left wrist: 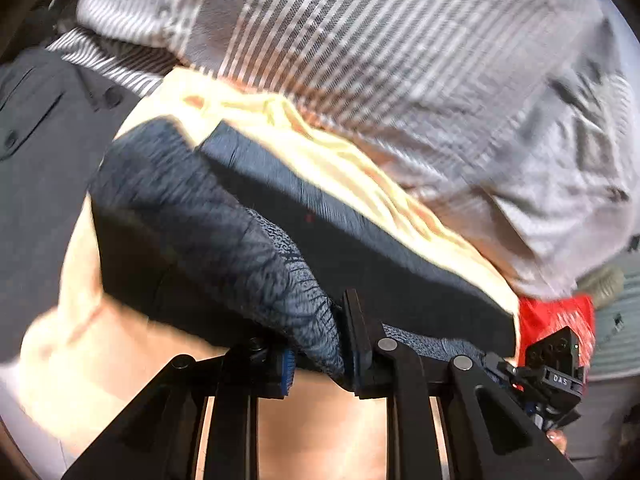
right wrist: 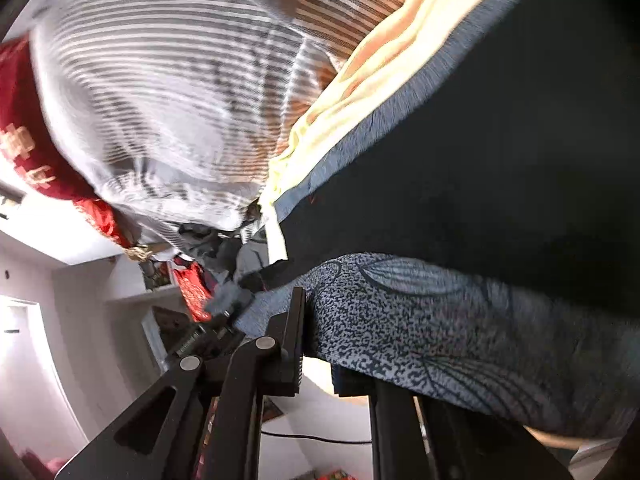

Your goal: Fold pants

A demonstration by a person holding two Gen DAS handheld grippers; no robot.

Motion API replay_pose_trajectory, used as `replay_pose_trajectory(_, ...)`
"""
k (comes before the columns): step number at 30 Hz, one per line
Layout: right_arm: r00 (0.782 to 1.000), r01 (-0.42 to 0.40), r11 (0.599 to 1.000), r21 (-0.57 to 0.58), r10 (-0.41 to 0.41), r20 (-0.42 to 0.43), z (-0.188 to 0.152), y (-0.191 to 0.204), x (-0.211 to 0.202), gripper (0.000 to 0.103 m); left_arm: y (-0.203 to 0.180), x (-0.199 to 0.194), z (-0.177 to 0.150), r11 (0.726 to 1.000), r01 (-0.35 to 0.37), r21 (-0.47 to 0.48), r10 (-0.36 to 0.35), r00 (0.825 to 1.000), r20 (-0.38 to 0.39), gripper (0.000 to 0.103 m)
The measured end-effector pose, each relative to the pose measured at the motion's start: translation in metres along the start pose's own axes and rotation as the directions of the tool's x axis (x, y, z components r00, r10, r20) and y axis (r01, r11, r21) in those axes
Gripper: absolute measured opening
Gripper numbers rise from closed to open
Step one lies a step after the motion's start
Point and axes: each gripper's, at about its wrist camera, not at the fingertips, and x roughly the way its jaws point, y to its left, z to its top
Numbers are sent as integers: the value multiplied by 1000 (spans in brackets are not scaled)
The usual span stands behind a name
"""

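Pants [left wrist: 224,216], dark blue with a grey-blue patterned band at the edge, fill the centre of the left wrist view and the right half of the right wrist view. Both tongs are clenched on that patterned edge: the left gripper [left wrist: 320,360] at the lower centre of its frame has a bunched fold of cloth pinched between its jaws, and the right gripper [right wrist: 320,344] at the lower centre of its frame grips the same band further along. The garment hangs taut between the two holds, over a pale yellow cloth [left wrist: 328,152] which crosses the middle of the left view. A grey striped fabric [left wrist: 380,60] occupies the upper part of both frames; a red item [left wrist: 556,320] sits at the lower right of the left view. Motion blur affects both pictures.

Assessment: the fold is in progress, not finished. An edge is secured in both tools, apparently for carrying over. No completed, flattened fold is visible. How many folds already exist cannot be determined. Laying the edge down, releasing and smoothing remain outstanding.
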Motion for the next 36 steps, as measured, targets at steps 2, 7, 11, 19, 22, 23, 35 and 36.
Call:
replay_pose_trajectory(2, 999, 23, 1000, 9, -23, -27, 29, -4, 15, 13, 1, 29, 23, 999, -35, -22, 35, 999, 5, 22)
replay_pose_trajectory(7, 993, 91, 993, 72, -84, -87, 101, -36, 62, 14, -1, 92, 49, 988, -155, -24, 154, 987, -37, 23)
replay_pose_trajectory(11, 988, 111, 987, 115, -97, -119, 127, -57, 84, 14, -10, 80, 46, 987, -163, -7, 162, 986, -34, 25)
replay_pose_trajectory(19, 983, 80, 993, 91, -63, -172, 135, -47, 89, 51, -27, 17, 23, 928, -365, 80, 360, 930, 68, 83)
replay_pose_trajectory(22, 987, 61, 997, -42, -66, -146, 124, -13, 74, 81, -43, 49, 11, 908, -393, 147, 394, 919, 20, 83)
replay_pose_trajectory(23, 988, 60, 993, -104, -74, -137, 115, 1, 67, 81, -50, 65, 6, 898, -403, 178, 408, 913, 9, 83)
replay_pose_trajectory(35, 971, 208, 934, -291, -232, -50, 84, 8, 17, 78, -74, 126, -23, 817, -509, 270, 534, 845, -23, 88)
replay_pose_trajectory(36, 968, 235, 920, -315, -250, -6, 75, 10, 1, 79, -80, 123, -28, 818, -500, 286, 528, 849, -24, 88)
